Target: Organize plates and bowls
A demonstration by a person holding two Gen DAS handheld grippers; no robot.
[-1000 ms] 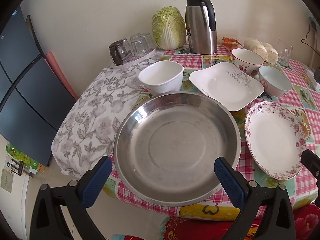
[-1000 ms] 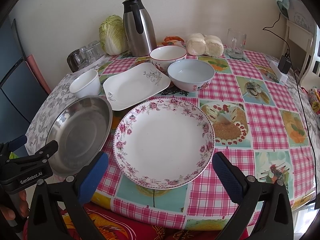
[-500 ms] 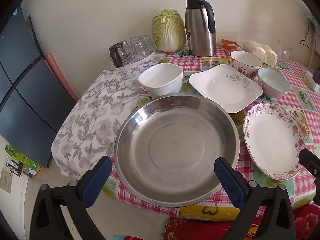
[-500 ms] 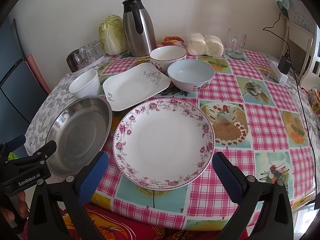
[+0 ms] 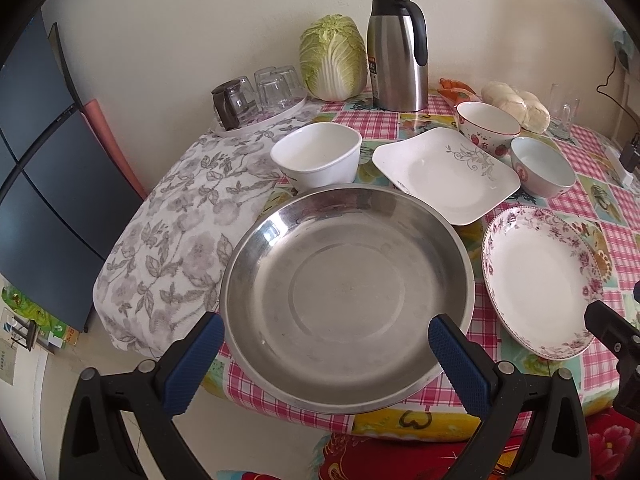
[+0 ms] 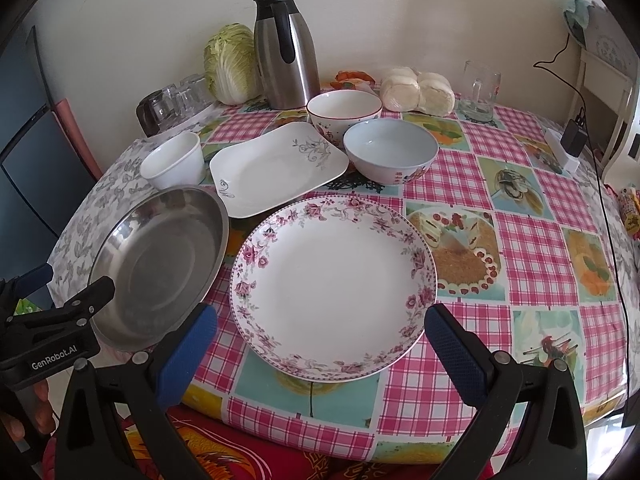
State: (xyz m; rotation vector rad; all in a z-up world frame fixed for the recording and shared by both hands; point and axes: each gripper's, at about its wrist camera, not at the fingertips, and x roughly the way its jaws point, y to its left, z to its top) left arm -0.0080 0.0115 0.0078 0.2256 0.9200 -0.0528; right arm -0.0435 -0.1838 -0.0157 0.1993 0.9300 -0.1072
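A steel plate (image 5: 344, 296) lies at the table's near left edge; my left gripper (image 5: 326, 364) is open, its fingers on either side of the plate's near rim. A floral round plate (image 6: 332, 272) lies to its right; my right gripper (image 6: 320, 356) is open just before its near rim. Behind them stand a white bowl (image 6: 173, 162), a square white plate (image 6: 276, 168), a pale blue bowl (image 6: 390, 152) and a red-rimmed bowl (image 6: 344, 110).
A steel thermos (image 6: 286, 50), a cabbage (image 6: 230, 62), upturned glasses (image 6: 172, 100), buns (image 6: 416, 90) and a glass mug (image 6: 480, 86) stand along the back. A charger and cable (image 6: 574, 132) lie at far right. The checked tablecloth (image 6: 520, 240) covers the table.
Both grippers stayed open. The left view drifted slightly, the steel plate sitting a little nearer between its fingers. The right gripper hardly moved.
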